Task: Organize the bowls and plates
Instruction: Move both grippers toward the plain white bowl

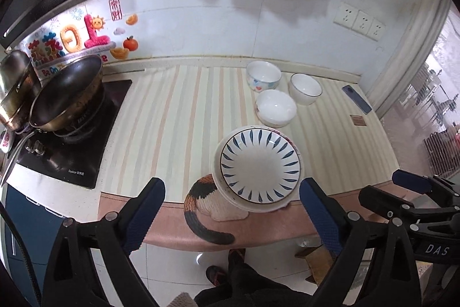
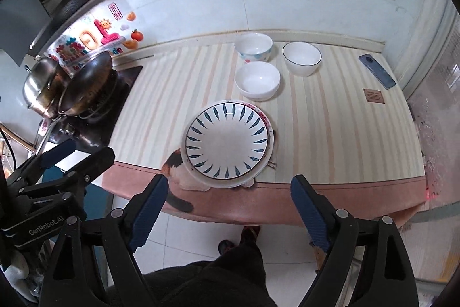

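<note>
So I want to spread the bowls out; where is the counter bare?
Bare striped cloth lies between the stove and the plate stack, and right of the stack toward the phone. The back middle is crowded: three bowls close together.

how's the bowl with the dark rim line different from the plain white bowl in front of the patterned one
The rimmed bowl has a thin dark line around its lip and looks deeper; the plain bowl is all white and shallower. The rimmed bowl stands nearer the phone, the plain bowl nearer the plate stack. Both are upright, empty and white inside.
</note>
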The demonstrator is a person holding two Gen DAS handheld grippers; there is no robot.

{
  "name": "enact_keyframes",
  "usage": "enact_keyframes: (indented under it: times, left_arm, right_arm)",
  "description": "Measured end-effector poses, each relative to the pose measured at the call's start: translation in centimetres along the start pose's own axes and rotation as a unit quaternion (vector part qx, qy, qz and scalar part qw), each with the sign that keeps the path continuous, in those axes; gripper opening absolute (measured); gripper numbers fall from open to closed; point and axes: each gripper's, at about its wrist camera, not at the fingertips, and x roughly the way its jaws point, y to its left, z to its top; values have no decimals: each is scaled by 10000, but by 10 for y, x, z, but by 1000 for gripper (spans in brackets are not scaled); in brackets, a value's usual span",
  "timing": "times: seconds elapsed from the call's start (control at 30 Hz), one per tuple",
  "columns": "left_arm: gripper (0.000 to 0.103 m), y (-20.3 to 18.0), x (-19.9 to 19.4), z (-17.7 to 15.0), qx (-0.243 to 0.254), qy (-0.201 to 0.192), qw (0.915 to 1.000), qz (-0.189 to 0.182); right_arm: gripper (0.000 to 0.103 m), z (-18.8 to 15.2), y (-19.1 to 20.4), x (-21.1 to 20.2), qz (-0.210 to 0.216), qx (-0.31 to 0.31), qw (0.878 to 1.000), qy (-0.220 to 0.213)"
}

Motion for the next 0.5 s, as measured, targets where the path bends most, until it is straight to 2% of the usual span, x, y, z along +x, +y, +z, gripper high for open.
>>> enact_keyframes:
  times: [0.17,0.3,0.5]
  left_arm:
    - [96,-5,-17,-7,47,-62,9999,-64]
    - [96,-10,-16,-8,56,-53,9999,-79]
    - [96,-22,13,6,-45,45,9999,-108]
  right_arm:
    - [90,-15,4,-21,52,89,9999,-48]
    - [90,-18,-8,-24,106,263,9996,-96]
    - [90,7,-54,4,284,565,9980,-50]
